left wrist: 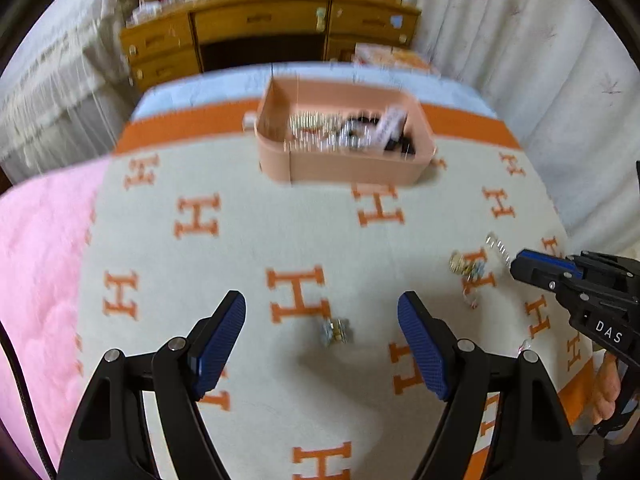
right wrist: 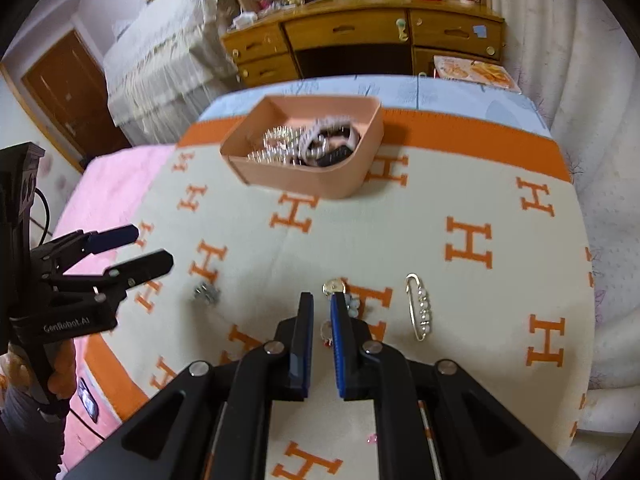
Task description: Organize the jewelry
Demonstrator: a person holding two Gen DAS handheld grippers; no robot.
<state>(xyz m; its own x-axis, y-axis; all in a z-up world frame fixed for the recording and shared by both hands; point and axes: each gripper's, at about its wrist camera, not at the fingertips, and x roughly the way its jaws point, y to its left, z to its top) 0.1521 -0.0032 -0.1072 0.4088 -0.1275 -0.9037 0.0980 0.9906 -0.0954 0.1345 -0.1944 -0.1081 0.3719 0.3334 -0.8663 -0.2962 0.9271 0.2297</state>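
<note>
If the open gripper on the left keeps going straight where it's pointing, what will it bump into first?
Probably the small silver jewelry piece lying on the H-patterned blanket. It sits right between the left gripper fingers' line, though depth is hard to judge.

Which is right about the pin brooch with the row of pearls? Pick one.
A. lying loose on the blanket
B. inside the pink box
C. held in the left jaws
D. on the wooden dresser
A: the pin brooch lies loose on the H-patterned blanket, well short of the pink box.

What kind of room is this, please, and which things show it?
Most likely a bedroom: the work surface looks like a bed covered with a patterned blanket, a wooden dresser stands behind it, and curtains hang alongside.
</note>
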